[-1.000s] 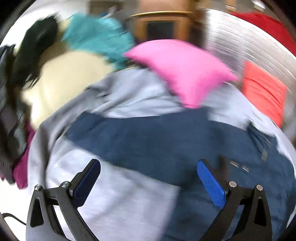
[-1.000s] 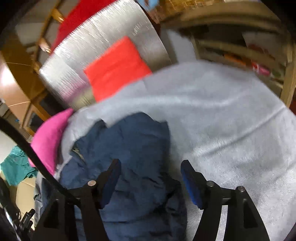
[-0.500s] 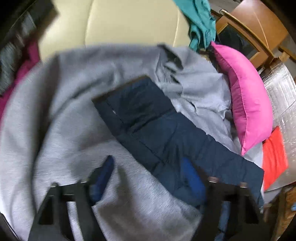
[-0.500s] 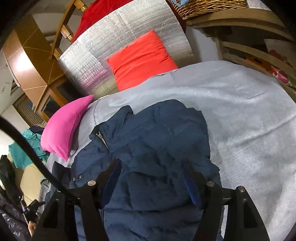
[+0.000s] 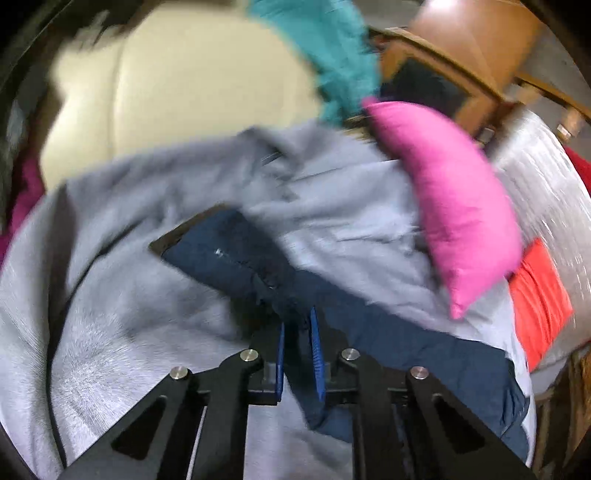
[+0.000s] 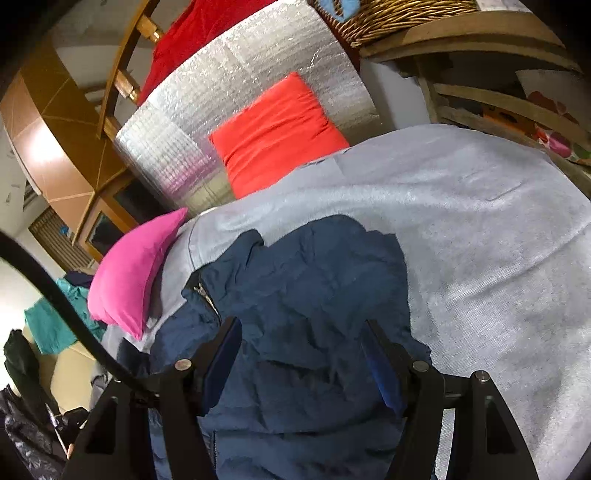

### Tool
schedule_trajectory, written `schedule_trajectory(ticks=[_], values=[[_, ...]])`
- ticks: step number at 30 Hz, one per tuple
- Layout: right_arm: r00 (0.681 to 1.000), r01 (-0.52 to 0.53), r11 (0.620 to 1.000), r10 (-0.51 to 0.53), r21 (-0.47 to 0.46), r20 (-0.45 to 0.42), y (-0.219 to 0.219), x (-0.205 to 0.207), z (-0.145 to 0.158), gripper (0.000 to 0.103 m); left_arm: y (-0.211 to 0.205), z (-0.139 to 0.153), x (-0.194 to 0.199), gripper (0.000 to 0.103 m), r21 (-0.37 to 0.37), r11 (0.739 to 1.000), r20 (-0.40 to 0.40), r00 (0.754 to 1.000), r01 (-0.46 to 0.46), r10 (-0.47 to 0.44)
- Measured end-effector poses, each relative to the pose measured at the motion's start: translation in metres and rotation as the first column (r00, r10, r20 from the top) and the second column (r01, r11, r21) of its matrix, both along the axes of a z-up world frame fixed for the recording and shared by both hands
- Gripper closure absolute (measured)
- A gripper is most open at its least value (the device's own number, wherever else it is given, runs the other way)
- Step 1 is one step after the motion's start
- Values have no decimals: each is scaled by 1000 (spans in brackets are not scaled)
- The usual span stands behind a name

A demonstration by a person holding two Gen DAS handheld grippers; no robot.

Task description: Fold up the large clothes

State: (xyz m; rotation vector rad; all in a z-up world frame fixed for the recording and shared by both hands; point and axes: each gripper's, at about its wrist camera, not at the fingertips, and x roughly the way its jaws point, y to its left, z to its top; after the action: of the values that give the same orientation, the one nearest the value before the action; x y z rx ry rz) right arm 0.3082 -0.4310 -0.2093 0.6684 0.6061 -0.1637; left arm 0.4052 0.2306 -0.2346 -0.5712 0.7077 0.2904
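Note:
A navy blue padded jacket lies crumpled on a grey blanket. In the left wrist view its sleeve stretches up and left across the blanket. My left gripper is shut on a bunched fold of that sleeve, its blue pads pinching the fabric between them. My right gripper hovers over the jacket's body with its jaws standing wide; its blue pads are apart from the cloth and hold nothing. The jacket's zip shows near the collar.
A pink cushion lies on the blanket's far side, beside an orange-red cushion leaning on a silver foil-covered panel. Teal cloth hangs over a cream sofa. Wooden furniture and a wicker basket stand behind.
My left gripper went from wide open to shut, swinging across to the jacket's sleeve and pinching a fold of it. The right gripper stayed open over the jacket, shifting slightly.

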Motion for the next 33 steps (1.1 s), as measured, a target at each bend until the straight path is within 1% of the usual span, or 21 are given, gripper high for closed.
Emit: schedule_trajectory(ticks=[2,4,7,9,10,11,14,16,18,20,21,22,24,25,26,27,28,29,31,32,33], values=[[1000,13,1000,-13,10,13,-4,-4,2,32,-28,21,-1,91,51,997,52,997,63,-65],[1000,20,1000,-21,20,19,-7,-8,3,32,-61,42,-4,92,99,986,106,984,132,-142],[999,29,999,-29,40,23,-13,-11,3,32,-123,70,-17,92,181,950,177,941,256,-288],[999,33,998,-34,56,24,-17,-13,2,32,-165,84,-27,93,222,910,213,893,350,-395],[999,33,998,-35,61,26,-19,-14,1,32,-189,89,-31,93,236,882,226,860,407,-458],[999,34,997,-36,68,28,-21,-15,1,32,-207,92,-35,93,246,861,231,835,445,-498],[999,35,996,-38,83,33,-29,-18,-1,32,-271,93,-46,93,272,769,221,740,578,-635],[999,33,995,-36,97,33,-33,-19,-2,32,-312,87,-54,93,288,696,192,672,658,-715],[999,32,992,-36,124,32,-39,-19,-4,32,-353,77,-61,93,303,598,139,586,742,-798],[999,34,988,-40,148,34,-46,-19,-6,32,-386,62,-62,77,304,501,46,512,811,-857],[999,35,987,-41,155,34,-48,-19,-7,32,-398,53,-63,53,301,467,-8,492,832,-871],[999,36,986,-42,164,33,-50,-19,-8,32,-403,48,-64,37,298,447,-39,479,843,-877],[999,34,983,-40,181,32,-54,-17,-10,32,-404,47,-72,36,301,429,-40,461,851,-886],[999,32,982,-38,186,31,-55,-16,-10,32,-398,50,-75,35,303,429,-30,458,851,-888],[999,26,982,-32,188,28,-55,-15,-11,31,-386,59,-77,35,314,441,-5,466,841,-885],[999,22,982,-27,187,25,-54,-14,-10,32,-375,64,-77,32,329,459,15,481,826,-877],[999,19,982,-24,186,25,-54,-13,-10,32,-362,69,-71,26,347,490,36,511,800,-859],[1000,14,982,-19,188,24,-52,-13,-10,32,-344,75,-68,22,361,536,60,554,763,-830],[1000,6,982,-11,191,24,-50,-12,-11,31,-301,83,-57,13,354,647,95,662,675,-743],[1000,2,982,-6,189,21,-48,-12,-11,31,-270,83,-46,12,338,719,92,739,607,-667],[1000,0,983,-4,186,19,-46,-11,-12,30,-249,79,-38,12,332,769,81,795,547,-601]])
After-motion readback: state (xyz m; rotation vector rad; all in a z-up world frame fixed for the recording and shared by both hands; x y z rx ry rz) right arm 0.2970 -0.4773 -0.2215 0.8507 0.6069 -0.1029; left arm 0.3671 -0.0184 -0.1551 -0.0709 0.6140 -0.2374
